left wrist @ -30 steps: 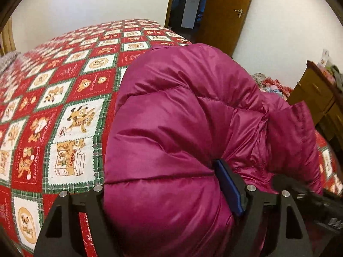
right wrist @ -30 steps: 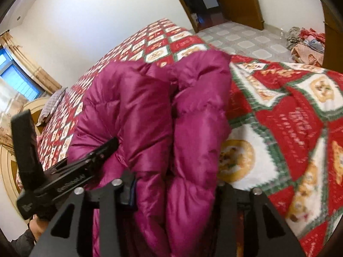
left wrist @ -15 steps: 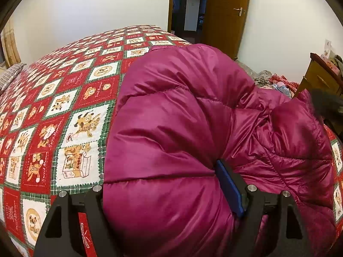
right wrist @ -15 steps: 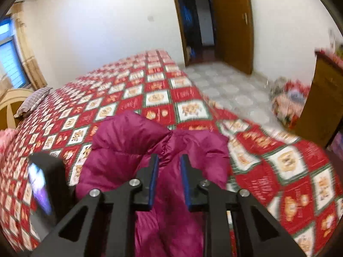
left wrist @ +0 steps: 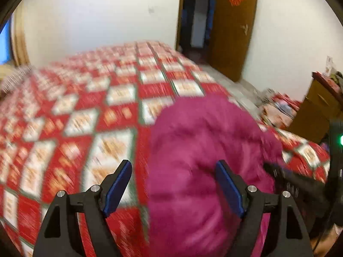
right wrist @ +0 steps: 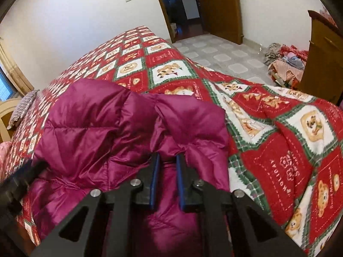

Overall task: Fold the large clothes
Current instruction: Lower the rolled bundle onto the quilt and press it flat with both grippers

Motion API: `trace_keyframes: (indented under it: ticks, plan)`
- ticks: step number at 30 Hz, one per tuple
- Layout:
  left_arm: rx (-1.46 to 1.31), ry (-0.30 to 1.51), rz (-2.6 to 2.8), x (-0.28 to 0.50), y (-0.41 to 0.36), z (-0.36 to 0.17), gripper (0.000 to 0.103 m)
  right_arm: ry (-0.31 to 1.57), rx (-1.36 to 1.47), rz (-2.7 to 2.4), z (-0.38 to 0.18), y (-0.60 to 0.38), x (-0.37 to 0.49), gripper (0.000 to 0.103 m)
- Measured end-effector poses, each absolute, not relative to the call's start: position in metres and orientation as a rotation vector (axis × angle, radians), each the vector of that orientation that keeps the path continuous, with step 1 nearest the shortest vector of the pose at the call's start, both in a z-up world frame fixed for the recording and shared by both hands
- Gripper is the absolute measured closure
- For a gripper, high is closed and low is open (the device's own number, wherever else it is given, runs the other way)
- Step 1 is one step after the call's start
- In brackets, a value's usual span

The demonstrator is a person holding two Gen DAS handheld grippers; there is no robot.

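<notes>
A magenta puffer jacket [right wrist: 120,124] lies bundled on the red patchwork bedspread [right wrist: 289,150]. In the left wrist view the jacket [left wrist: 203,150] is blurred by motion. My left gripper [left wrist: 173,184] is open, lifted back from the jacket; its right finger overlaps the jacket's edge and its left finger is over the bedspread [left wrist: 64,117]. My right gripper [right wrist: 167,167] has its jaws close together above the jacket, with a narrow gap and no fabric seen between them. The other gripper shows as a dark blur at the left edge [right wrist: 19,177].
An open wooden door [right wrist: 218,6] and tiled floor [right wrist: 225,53] lie beyond the bed. A pile of clothes [right wrist: 285,62] sits on the floor beside a wooden cabinet [right wrist: 321,49]. A striped pillow [right wrist: 23,107] lies at the bed's far left.
My left gripper has let go of the jacket and pulled back, jaws wide. My right gripper, released half a second ago, has come down nearer the jacket with jaws still nearly shut.
</notes>
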State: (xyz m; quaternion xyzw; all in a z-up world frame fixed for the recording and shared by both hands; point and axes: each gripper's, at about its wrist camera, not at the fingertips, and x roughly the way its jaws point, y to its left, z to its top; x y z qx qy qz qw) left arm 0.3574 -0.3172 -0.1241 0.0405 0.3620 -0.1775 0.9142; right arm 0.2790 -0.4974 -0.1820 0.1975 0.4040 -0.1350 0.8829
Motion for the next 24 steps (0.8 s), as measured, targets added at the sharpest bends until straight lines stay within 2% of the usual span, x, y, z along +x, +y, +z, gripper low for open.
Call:
trace_keyframes:
  ticks: [3,8,12,24]
  plan:
    - [0.128,0.763,-0.339,0.381,-0.34,-0.122,0.022,0.839,0.411,-0.283,-0.181,-0.496,0.279,0.087]
    - [0.2,0.827,-0.296,0.403,-0.366,-0.157,0.022,0.833,0.432,-0.273,-0.184,-0.5,0.278,0.087]
    - [0.239,0.801,-0.266,0.402,-0.37,-0.165,0.018,0.821,0.492,-0.248,-0.188,-0.507,0.276,0.087]
    - [0.24,0.813,-0.269,0.408,-0.373,-0.185,0.018,0.831,0.466,-0.265,-0.188,-0.502,0.279,0.087]
